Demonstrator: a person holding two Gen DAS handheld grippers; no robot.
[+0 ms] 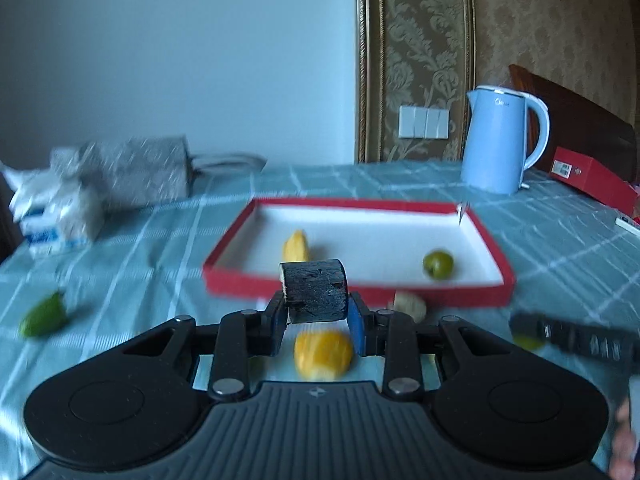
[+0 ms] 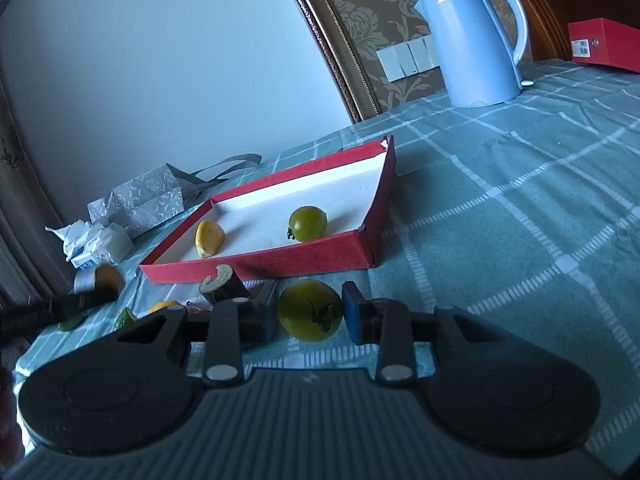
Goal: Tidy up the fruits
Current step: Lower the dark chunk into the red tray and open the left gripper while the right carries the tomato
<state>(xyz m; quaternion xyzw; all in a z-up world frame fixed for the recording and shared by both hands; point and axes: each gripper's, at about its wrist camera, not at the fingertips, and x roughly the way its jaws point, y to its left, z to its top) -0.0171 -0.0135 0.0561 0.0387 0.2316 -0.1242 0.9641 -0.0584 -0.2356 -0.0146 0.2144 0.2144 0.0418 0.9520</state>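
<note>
A red tray [image 1: 420, 294] with a white floor holds a yellow fruit piece [image 1: 296, 246] and a green tomato [image 1: 438, 264]; the tray [image 2: 280, 260], piece [image 2: 209, 238] and tomato [image 2: 308, 223] show in the right wrist view too. My left gripper [image 1: 316, 320] is shut on a dark sugarcane chunk [image 1: 314, 290], held above the cloth in front of the tray. A yellow piece [image 1: 323, 354] lies below it. My right gripper [image 2: 310, 314] has a green tomato [image 2: 310, 310] between its fingers, both pads close against it, on the cloth before the tray.
A blue kettle [image 1: 500, 140] and a red box [image 1: 592, 178] stand at the back right. A tissue pack [image 1: 52, 216] and grey bag [image 1: 136, 172] sit at the left. A green piece [image 1: 42, 316] and more cane chunks [image 2: 222, 282] lie on the checked cloth.
</note>
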